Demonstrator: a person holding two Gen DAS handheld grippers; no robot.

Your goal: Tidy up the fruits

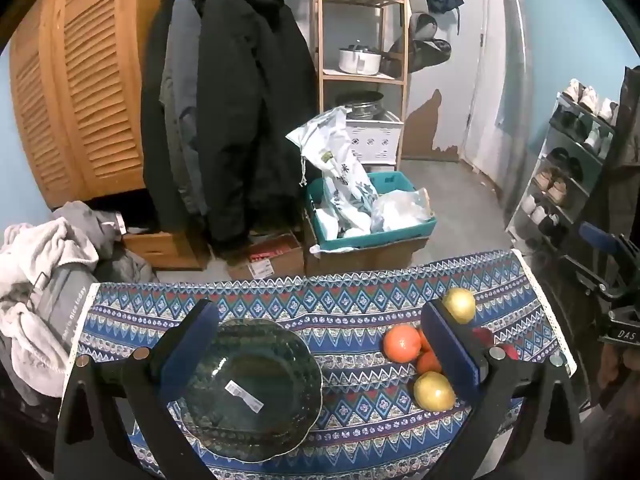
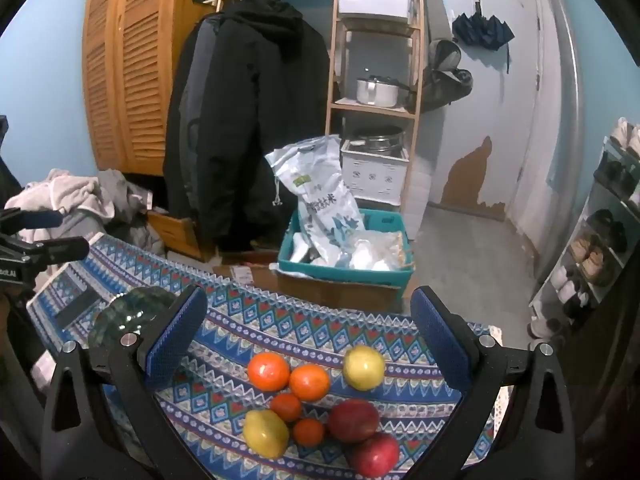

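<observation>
A dark green glass bowl (image 1: 250, 388) sits empty on the patterned tablecloth (image 1: 352, 308); it also shows in the right wrist view (image 2: 128, 314). My left gripper (image 1: 320, 352) is open above the bowl and holds nothing. To its right lie a yellow apple (image 1: 434, 391), another yellow apple (image 1: 460, 305) and an orange (image 1: 402, 343). My right gripper (image 2: 310, 344) is open above the fruit pile: several oranges (image 2: 268, 371), two yellow apples (image 2: 265, 433) (image 2: 364, 367) and two red apples (image 2: 354, 420) (image 2: 376, 454).
Beyond the table's far edge stands a teal crate (image 1: 376, 232) with bags on cardboard boxes. Dark coats (image 1: 224, 112), a wooden shelf (image 1: 360, 60) and a louvred wardrobe (image 1: 80, 92) stand behind. A laundry pile (image 1: 44, 264) lies at left, a shoe rack (image 1: 568, 176) at right.
</observation>
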